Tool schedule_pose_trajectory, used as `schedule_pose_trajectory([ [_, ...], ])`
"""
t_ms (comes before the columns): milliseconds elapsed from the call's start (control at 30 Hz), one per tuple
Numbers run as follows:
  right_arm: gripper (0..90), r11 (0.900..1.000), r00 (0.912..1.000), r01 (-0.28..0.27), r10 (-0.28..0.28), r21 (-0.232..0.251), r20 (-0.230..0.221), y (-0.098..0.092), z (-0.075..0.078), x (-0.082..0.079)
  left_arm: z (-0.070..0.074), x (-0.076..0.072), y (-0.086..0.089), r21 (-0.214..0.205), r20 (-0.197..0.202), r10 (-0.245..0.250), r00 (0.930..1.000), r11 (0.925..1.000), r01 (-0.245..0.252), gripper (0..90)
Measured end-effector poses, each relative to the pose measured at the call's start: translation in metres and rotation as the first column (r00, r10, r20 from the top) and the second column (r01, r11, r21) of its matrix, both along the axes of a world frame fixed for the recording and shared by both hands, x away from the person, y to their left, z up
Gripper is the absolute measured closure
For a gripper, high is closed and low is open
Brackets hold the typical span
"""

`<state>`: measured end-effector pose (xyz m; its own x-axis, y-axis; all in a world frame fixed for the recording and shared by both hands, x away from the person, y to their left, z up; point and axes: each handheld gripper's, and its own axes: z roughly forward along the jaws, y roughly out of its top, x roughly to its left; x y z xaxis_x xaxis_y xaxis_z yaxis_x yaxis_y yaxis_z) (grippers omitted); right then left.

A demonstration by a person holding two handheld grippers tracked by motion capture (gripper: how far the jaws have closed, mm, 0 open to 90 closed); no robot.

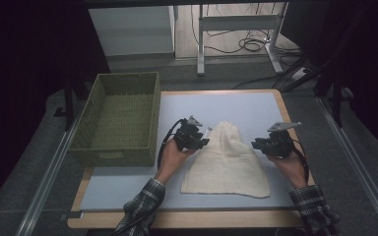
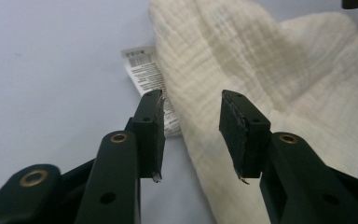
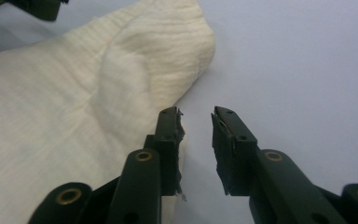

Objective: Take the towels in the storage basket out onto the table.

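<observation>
Cloth (image 1: 226, 162) lies mid-surface (image 1: 128, 189), bunched far end narrow, between both claws: left claw (image 1: 207, 133) apart at its left edge by the tag (image 2: 149, 77), right claw (image 1: 254, 144) apart, empty, off its right edge.

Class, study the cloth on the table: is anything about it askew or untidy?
Yes. The cream cloth lies bunched into a humped point at its far end instead of flat, and its printed label sticks out at the edge by the left gripper.

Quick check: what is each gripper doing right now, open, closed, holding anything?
Left gripper: open, nothing held, jaws at the cream cloth beside its label.
Right gripper: open, nothing held, at the cloth's edge.
</observation>
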<state>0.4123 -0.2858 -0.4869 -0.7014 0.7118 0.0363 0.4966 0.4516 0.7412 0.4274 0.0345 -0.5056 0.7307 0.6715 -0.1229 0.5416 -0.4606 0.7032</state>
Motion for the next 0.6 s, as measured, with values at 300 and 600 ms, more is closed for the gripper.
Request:
schedule_pose_trajectory([
  [300,61.5,0.9961,0.9955,-0.08,0.079,-0.036,-0.053,0.028,-0.026,-0.011,-0.018,-0.012,0.003,0.064,-0.009,0.002,1.0,0.998,-0.001,88.2],
  [600,57.4,0.9944,0.9965,-0.073,0.07,-0.076,-0.046,0.041,-0.025,0.001,-0.023,-0.032,0.026,0.091,0.023,0.04,0.9989,0.9949,-0.042,64.3],
])
